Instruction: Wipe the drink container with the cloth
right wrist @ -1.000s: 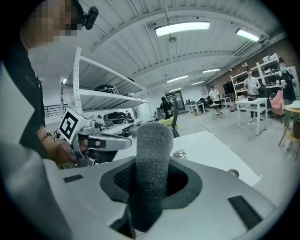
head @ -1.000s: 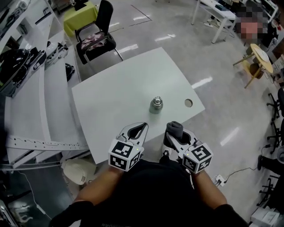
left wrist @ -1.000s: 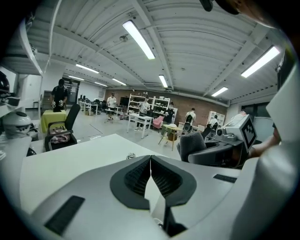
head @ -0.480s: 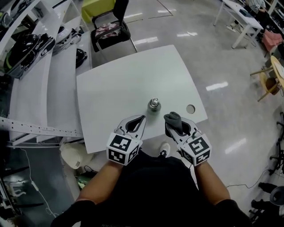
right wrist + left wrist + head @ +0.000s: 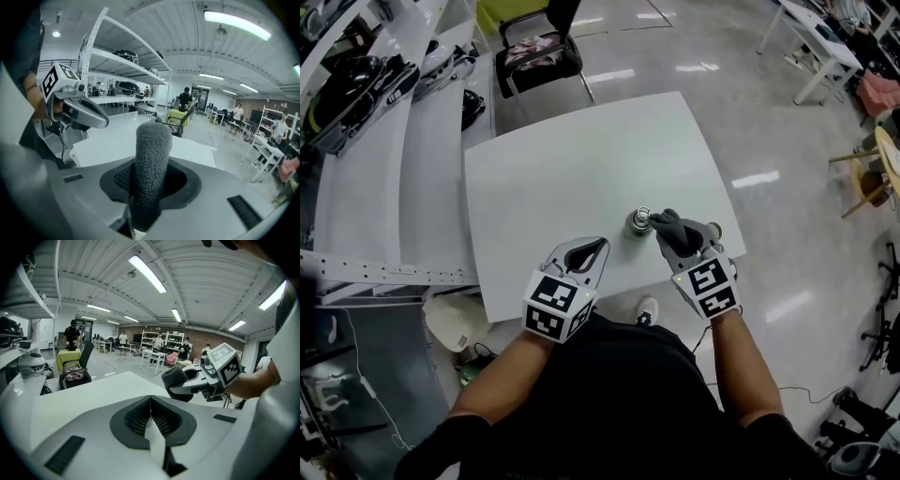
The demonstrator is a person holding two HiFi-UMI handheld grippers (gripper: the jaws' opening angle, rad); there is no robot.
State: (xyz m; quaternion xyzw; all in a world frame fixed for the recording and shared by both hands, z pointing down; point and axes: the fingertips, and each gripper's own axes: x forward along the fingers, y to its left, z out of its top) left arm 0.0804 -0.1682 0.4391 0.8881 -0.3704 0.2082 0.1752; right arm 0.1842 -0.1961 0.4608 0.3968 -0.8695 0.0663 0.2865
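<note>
Cloth (image 5: 667, 225) clamped in right tool (image 5: 673, 236), against drink container (image 5: 637, 222); left tool (image 5: 587, 251) closed, empty.

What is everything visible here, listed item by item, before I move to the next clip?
drink container: one, silver metal, upright on the table near its front edge
cloth: one, grey, rolled, clamped in the right gripper, right beside the container's top
table: one, white, in front of the person
chair: one, black, beyond the table's far edge
shelving: white, along the left, dark gear on it
left gripper: fingers together, nothing between them, over the table's near edge
right gripper: fingers shut on the cloth, reaching towards the container
</note>
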